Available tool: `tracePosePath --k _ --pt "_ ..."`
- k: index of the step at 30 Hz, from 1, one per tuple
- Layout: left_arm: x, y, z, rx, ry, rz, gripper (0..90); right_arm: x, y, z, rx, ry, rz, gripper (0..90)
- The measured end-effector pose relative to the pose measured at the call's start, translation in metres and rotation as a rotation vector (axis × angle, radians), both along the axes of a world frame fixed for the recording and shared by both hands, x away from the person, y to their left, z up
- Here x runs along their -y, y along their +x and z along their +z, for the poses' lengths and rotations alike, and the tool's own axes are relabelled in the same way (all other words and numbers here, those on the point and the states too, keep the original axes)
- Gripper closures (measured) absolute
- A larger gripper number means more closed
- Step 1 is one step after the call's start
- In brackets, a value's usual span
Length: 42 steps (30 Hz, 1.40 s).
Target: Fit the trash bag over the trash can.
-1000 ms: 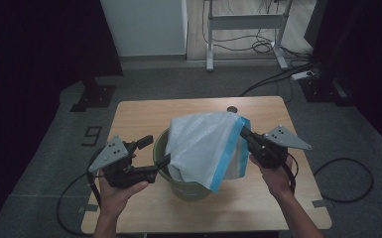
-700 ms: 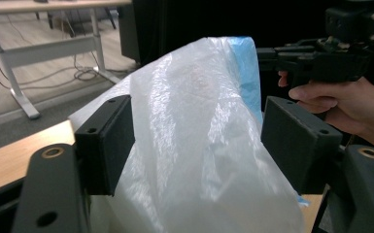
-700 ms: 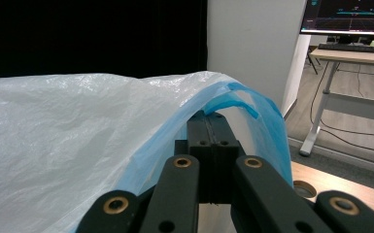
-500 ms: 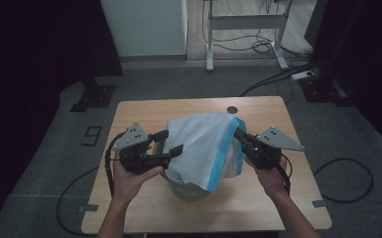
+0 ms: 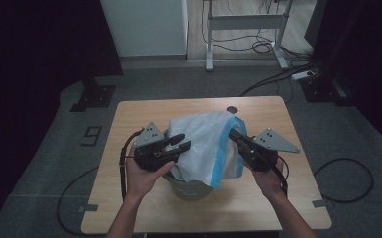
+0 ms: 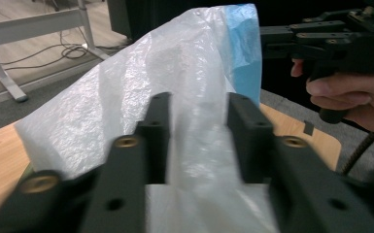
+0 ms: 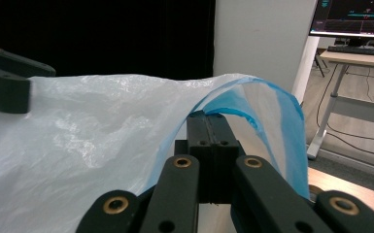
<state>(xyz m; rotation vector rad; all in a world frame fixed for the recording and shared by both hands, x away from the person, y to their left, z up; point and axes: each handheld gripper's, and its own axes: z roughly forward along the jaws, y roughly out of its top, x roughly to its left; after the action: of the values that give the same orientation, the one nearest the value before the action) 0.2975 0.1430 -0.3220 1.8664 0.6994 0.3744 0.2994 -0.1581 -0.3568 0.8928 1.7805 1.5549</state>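
Bag: a white plastic bag (image 5: 203, 144) with a blue band along its rim, draped over a green bin (image 5: 191, 186) near the middle of the table, toward the near edge.
Left gripper: the left gripper (image 5: 178, 143) sits at the bag's left side, jaws spread, their tips against the film.
Right gripper: the right gripper (image 5: 233, 135) is at the bag's upper right, jaws pressed together on the blue rim.
High view: shows the bin under the bag and both forearms coming in from the near edge.
Left gripper view: white film (image 6: 175, 97) lies between and beyond the parted jaws; the other hand and its gripper (image 6: 320, 39) show at far right.
Right gripper view: the blue rim (image 7: 252, 104) folds over the closed jaw tips; the bin is hidden.
Surface: a light wooden table (image 5: 139, 114) with a small dark round hole (image 5: 232, 109) at its far edge.
Room: grey floor, black curtains left and right, a white panel (image 5: 146, 25) at the far side.
Around: a white desk frame (image 5: 243, 29) with cables behind; a monitor (image 7: 352, 17) at upper right in the right gripper view.
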Motion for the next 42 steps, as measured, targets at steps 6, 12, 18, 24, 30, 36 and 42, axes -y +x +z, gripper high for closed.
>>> tracePosePath --k 6,12,18,24,30,36,42 --pt "-0.014 -0.001 -0.007 0.058 -0.11 0.066 87.7 0.002 0.001 -0.004 -0.011 0.002 -0.009 89.5" --pt "-0.029 -0.005 -0.009 0.106 -0.212 0.105 89.7 0.004 0.002 -0.008 -0.029 0.014 -0.012 89.5" --pt "-0.04 -0.006 -0.011 0.112 -0.256 0.134 89.8 0.006 0.002 -0.013 -0.041 0.012 -0.01 89.6" --pt "-0.051 -0.005 -0.015 0.098 -0.303 0.153 89.9 0.011 0.002 -0.014 -0.043 -0.001 -0.018 89.5" --pt "-0.068 -0.005 -0.021 0.075 -0.324 0.194 89.9 0.024 0.0 -0.016 -0.058 -0.006 -0.033 89.5" --pt "-0.077 -0.006 -0.033 0.041 -0.319 0.208 89.8 0.039 -0.004 -0.024 -0.083 0.0 -0.009 89.5" --pt "-0.078 -0.012 -0.044 0.023 -0.284 0.184 88.9 0.044 -0.015 -0.025 -0.072 0.007 0.022 89.5"
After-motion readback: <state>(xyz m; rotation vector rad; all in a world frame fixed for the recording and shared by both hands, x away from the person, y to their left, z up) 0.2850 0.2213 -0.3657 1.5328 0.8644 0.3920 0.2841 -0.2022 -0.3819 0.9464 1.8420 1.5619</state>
